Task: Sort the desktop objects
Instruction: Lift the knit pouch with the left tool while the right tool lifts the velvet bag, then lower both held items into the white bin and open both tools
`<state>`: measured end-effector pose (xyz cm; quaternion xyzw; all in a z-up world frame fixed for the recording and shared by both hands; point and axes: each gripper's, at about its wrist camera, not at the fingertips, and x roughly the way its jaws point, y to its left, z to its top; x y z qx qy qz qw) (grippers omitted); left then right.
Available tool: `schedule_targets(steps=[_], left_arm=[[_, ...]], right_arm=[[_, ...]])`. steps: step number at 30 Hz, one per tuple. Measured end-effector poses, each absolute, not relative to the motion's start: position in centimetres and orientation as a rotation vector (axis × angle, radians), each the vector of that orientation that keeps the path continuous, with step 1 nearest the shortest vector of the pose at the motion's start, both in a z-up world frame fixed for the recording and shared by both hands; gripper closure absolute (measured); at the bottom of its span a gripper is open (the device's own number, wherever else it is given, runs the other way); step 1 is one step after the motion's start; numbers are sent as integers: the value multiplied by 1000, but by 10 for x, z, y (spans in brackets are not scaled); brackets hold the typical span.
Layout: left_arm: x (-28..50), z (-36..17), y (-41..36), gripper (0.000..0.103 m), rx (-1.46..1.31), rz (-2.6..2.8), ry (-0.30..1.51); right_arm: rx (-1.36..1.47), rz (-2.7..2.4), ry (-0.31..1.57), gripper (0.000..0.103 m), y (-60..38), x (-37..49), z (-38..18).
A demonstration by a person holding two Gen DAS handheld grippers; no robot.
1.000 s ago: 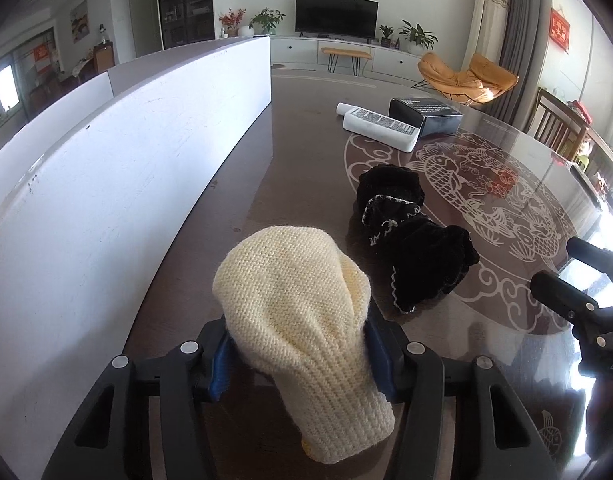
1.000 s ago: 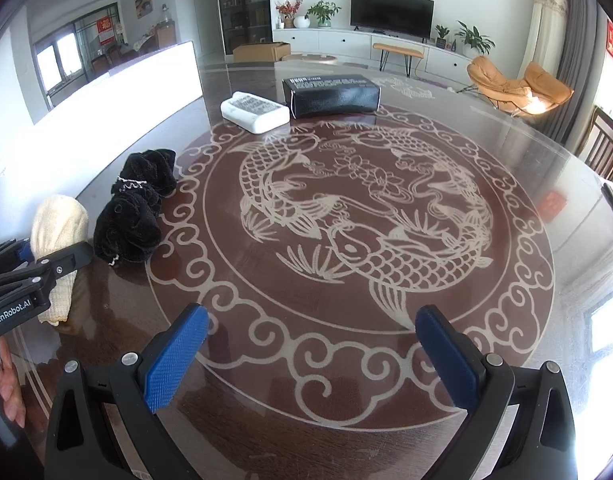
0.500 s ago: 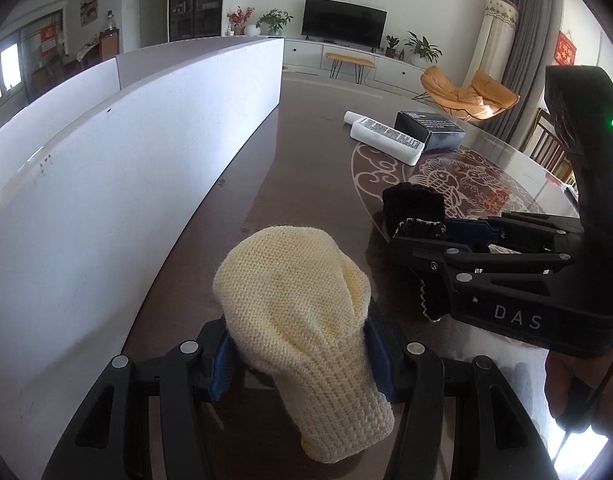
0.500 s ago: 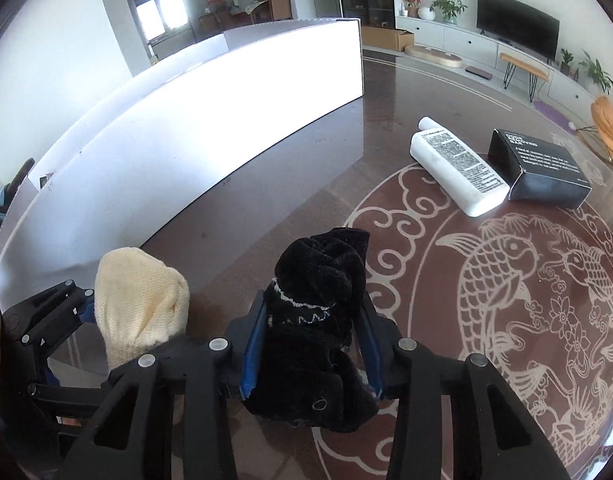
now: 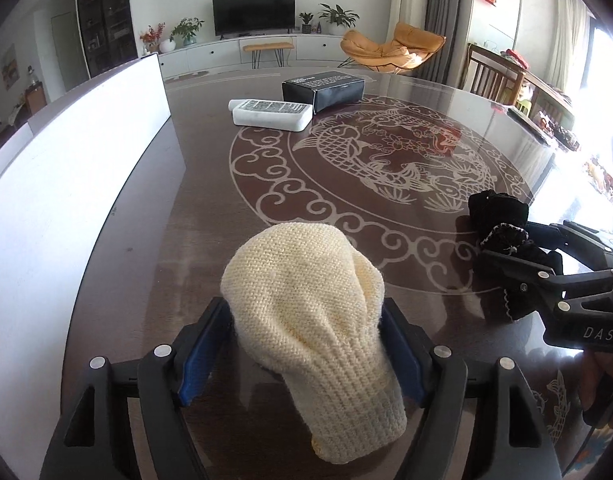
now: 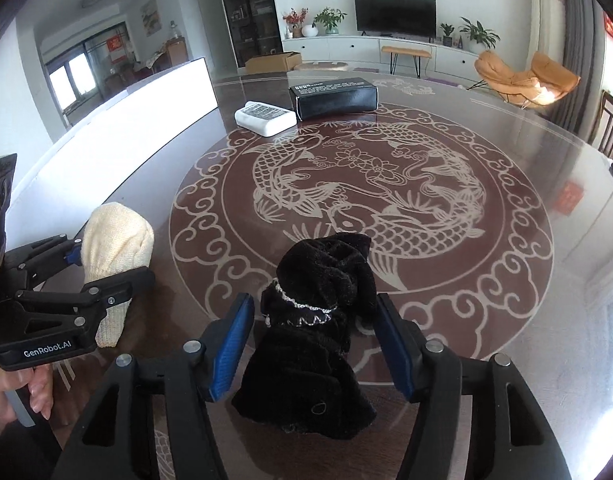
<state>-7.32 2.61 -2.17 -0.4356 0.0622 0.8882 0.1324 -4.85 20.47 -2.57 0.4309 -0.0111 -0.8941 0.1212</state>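
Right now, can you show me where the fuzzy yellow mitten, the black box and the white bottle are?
cream knitted mitten (image 5: 306, 300), left wrist view, on its rounded knit body.
black box (image 6: 334, 98), right wrist view, on its front side.
white bottle (image 5: 272, 114), left wrist view, on its labelled flat face.

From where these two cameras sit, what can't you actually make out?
- Print on the black cardboard box and white plastic bottle: too small, both views.
- Lower end of the cream knitted mitten: the left gripper hides it, right view.
- Window area: glare, left view.
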Motion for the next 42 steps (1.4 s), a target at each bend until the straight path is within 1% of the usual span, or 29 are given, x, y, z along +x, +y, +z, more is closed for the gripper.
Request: schedule_targets(steps=[2,3,6,7,11,15,16,17,18,19,20,21,22,24,25,27,30,33,35,38,40,42], left_arm=[[-74,-22,21,25,-1273,2595,160],[-74,-22,20,24,-1277,2600,148],[-76,-24,17,17,-1296,2610,140],[-77,-24,17,16,-1299,2611,140],[-76,-24,18,15,-1301,2610,147],[-76,-23,19,15,-1305,2609,161],[-76,-23,18,16,-1301,2606,150],[-75,-21,15,20,-1284,2599,117],[-73,-19,12,40,-1257,2598,85],[-73,-18,10,50,-1249,2614,78],[-72,-18,8,50,-1248,2613,61],[-72,-17,7,52,-1239,2613,48],[-70,-14,7,52,-1223,2617,44],[-65,-6,7,53,-1179,2619,35],[-61,0,6,53,-1153,2620,24],[-50,16,-4,53,-1113,2630,-54],[-35,49,-37,53,-1055,2663,-205],[-27,91,-86,53,-973,2767,-236],[-27,110,-129,52,-965,2849,-256],[-33,114,-199,52,-1048,2964,-302],[-39,103,-242,53,-1160,2998,-352],[-45,89,-275,53,-1285,3012,-384]], right_arm=[[1260,-2608,-66,22,201,-51,-25],[1263,-2610,-66,20,198,-52,-25],[1274,-2616,-35,18,194,-53,-27],[1271,-2612,-41,18,195,-53,-28],[1266,-2599,-60,15,196,-54,-29],[1281,-2603,-7,13,190,-54,-31],[1287,-2607,13,13,188,-54,-32],[1291,-2610,27,13,186,-54,-32],[1292,-2609,31,14,186,-54,-32],[1291,-2607,48,17,186,-54,-32],[1299,-2620,80,32,186,-52,-32],[1308,-2646,124,62,187,-50,-31],[1303,-2646,117,68,191,-47,-29],[1318,-2595,-11,68,202,-43,-26],[1326,-2586,-43,68,206,-41,-25],[1319,-2578,-45,68,207,-37,-19],[1257,-2557,-60,68,197,-36,6],[1168,-2500,-54,68,161,-48,41],[1101,-2432,-48,68,123,-59,67],[1002,-2313,-29,67,54,-69,100],[954,-2219,-27,67,2,-71,115],[947,-2125,-9,67,-46,-70,118]])
